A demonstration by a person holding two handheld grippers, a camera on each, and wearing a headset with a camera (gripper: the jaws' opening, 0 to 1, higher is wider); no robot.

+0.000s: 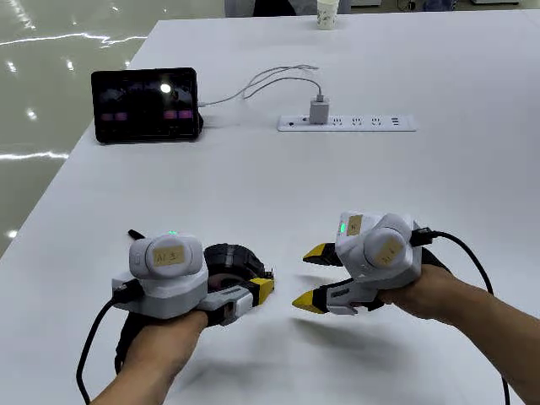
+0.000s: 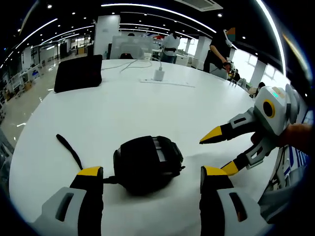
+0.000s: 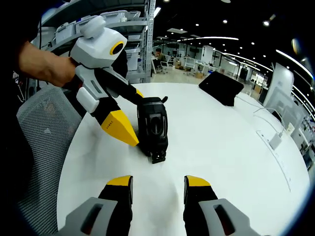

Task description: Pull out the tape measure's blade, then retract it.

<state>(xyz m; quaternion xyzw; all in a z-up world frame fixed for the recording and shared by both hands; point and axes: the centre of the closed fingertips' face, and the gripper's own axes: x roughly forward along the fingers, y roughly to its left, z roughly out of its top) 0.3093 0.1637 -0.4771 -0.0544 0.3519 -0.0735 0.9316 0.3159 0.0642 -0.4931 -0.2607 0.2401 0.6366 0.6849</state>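
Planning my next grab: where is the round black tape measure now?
The round black tape measure lies on the white table at the head view's lower left, between the left gripper's open jaws, the right gripper just beside it.

The left gripper [image 2: 152,172] and the right gripper [image 1: 308,278] were made with white rounded housings [image 1: 403,268] and grey, yellow-tipped jaws. A beige label [image 1: 169,256] was stuck on each housing, and a black cable [image 1: 91,339] was attached to each.

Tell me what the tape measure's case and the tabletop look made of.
Tape measure: black case, seemingly matte plastic or rubber. It looks dull, with moulded grooves and only a faint sheen.
Table: smooth white top, probably laminate, with an even colour, a soft sheen and no grain.
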